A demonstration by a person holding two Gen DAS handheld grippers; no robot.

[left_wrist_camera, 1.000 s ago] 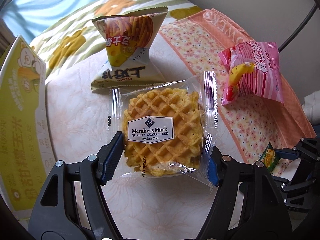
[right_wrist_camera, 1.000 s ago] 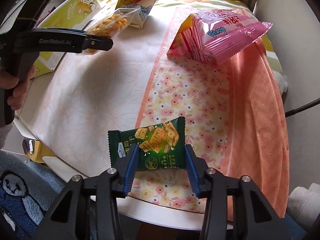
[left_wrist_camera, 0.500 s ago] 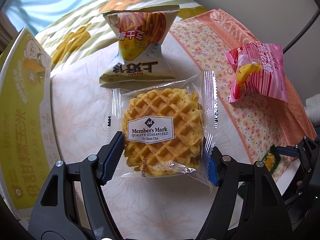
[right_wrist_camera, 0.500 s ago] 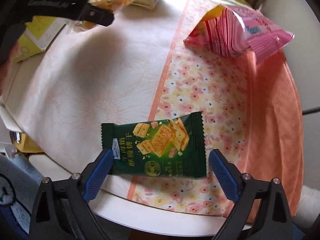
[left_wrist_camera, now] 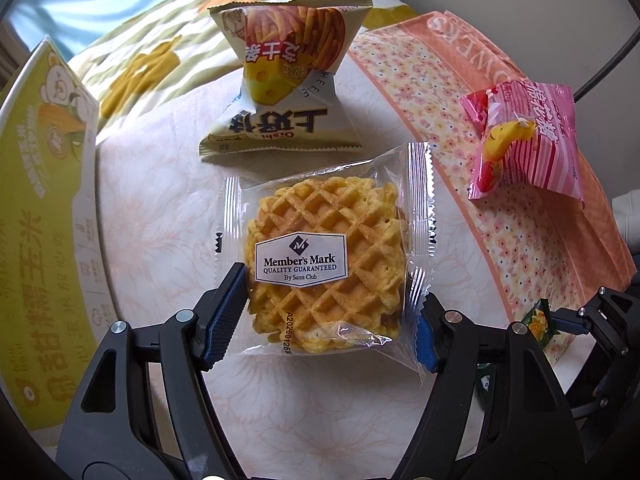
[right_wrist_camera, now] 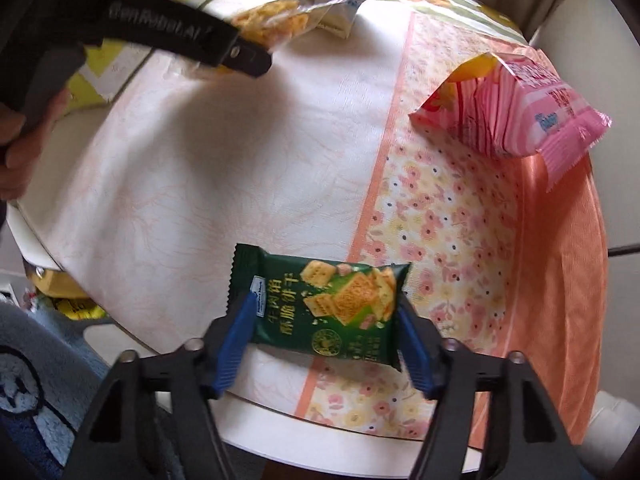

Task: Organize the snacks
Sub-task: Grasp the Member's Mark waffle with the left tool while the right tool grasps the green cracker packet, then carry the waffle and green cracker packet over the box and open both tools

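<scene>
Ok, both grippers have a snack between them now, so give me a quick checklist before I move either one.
1. Left gripper on the waffle pack: ok, pads press both sides.
2. Right gripper on the green cracker pack: cannot tell; its jaws have just been closing, the pack sits between the pads, firm contact unclear.
3. Cracker pack fully on the table: not ok, it sits at the near edge.
4. Chips bag clear of the waffle pack: ok, apart.
5. Pink candy bag clear of the right gripper: ok, far off.
</scene>
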